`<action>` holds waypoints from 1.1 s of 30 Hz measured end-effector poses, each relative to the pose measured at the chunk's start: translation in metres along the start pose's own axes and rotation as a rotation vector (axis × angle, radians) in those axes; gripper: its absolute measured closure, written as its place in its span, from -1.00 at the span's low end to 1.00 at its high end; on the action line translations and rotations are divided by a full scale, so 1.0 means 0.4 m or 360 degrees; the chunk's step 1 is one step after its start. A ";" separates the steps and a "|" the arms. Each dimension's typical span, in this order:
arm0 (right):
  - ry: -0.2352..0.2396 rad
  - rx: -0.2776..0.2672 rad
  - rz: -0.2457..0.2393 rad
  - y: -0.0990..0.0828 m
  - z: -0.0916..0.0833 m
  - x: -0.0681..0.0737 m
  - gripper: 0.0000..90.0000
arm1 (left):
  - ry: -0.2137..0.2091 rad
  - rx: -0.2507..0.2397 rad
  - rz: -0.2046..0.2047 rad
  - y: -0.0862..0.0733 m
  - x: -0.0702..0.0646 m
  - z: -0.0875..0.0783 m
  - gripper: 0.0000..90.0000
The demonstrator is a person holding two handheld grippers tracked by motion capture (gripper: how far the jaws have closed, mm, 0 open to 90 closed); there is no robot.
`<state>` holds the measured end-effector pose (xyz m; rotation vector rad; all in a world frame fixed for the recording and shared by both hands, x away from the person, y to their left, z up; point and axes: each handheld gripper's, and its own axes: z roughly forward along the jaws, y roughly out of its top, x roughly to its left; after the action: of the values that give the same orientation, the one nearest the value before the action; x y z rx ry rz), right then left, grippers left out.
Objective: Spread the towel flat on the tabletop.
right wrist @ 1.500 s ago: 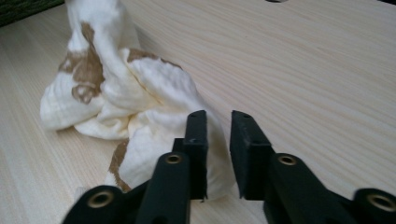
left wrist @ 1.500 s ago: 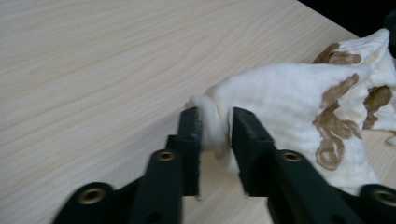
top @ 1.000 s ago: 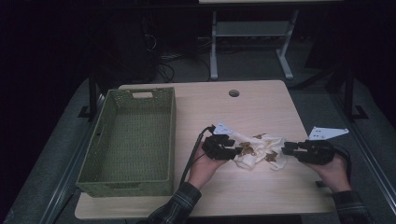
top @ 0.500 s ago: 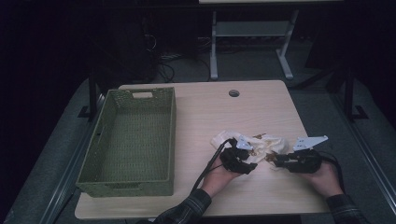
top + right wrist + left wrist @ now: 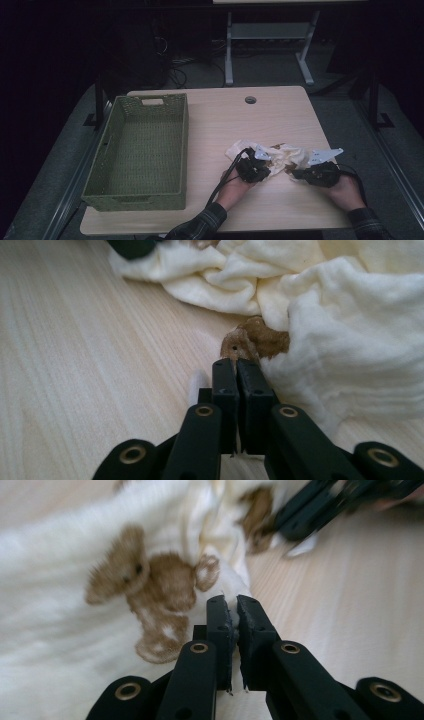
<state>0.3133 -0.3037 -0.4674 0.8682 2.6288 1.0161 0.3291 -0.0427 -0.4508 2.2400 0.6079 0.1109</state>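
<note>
A person sits at a light wooden table (image 5: 280, 115) with a black two-jaw gripper in each hand. A crumpled cream cloth (image 5: 285, 155) printed with small brown teddy bears lies on the near right part of the table, between the two hands.

The left gripper (image 5: 253, 168) sits at the cloth's near left edge, held by a hand in a plaid sleeve (image 5: 200, 227). Its jaws have just been closing. In the left gripper view (image 5: 234, 611) they are nearly together, with a thin fold of the cloth's edge caught between the tips. A brown bear print (image 5: 150, 587) shows on the cloth just beyond them, and the other gripper appears blurred at the top right.

The right gripper (image 5: 299, 173) sits at the cloth's near right edge, with a pale plate on top of it. Its jaws have also just been closing. In the right gripper view (image 5: 236, 371) they are pressed narrow at the hem of the cloth, right at a brown bear print (image 5: 257, 342). Whether cloth is actually pinched between them cannot be told from here.

A green woven basket (image 5: 107, 155) stands on the left side of the table, well apart from the cloth. A round cable hole (image 5: 250, 100) sits near the table's far edge. Beyond the table, the legs of a metal frame (image 5: 267, 47) stand on a dark floor.
</note>
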 end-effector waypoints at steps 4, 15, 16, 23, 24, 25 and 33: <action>0.0049 0.0003 0.0016 -0.004 -0.004 -0.011 0.96 | -0.0003 -0.0091 -0.0011 0.018 0.007 -0.050 0.88; 0.0038 0.0024 0.0040 -0.012 -0.016 -0.030 0.97 | 0.0177 -0.0229 -0.0199 0.008 0.108 -0.166 0.89; 0.0034 0.0027 0.0054 -0.014 -0.018 -0.033 0.96 | 0.0213 -0.0219 -0.0217 0.003 0.118 -0.169 0.89; 0.0007 0.0034 0.0084 -0.025 -0.029 -0.052 0.97 | 0.0367 -0.0157 -0.0344 -0.034 0.179 -0.160 0.88; 0.0002 0.0031 0.0080 -0.026 -0.029 -0.054 0.96 | 0.0384 -0.0142 -0.0364 -0.038 0.185 -0.156 0.87; 0.0005 0.0032 0.0079 -0.026 -0.030 -0.056 0.96 | 0.0401 -0.0139 -0.0366 -0.042 0.190 -0.152 0.85; 0.0022 0.0020 0.0078 -0.029 -0.030 -0.063 0.96 | 0.0447 -0.0177 -0.0353 -0.043 0.175 -0.173 0.46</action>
<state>0.3240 -0.3318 -0.4670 0.9360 2.6403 1.0219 0.3655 0.0465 -0.4242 2.0501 0.9725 0.3425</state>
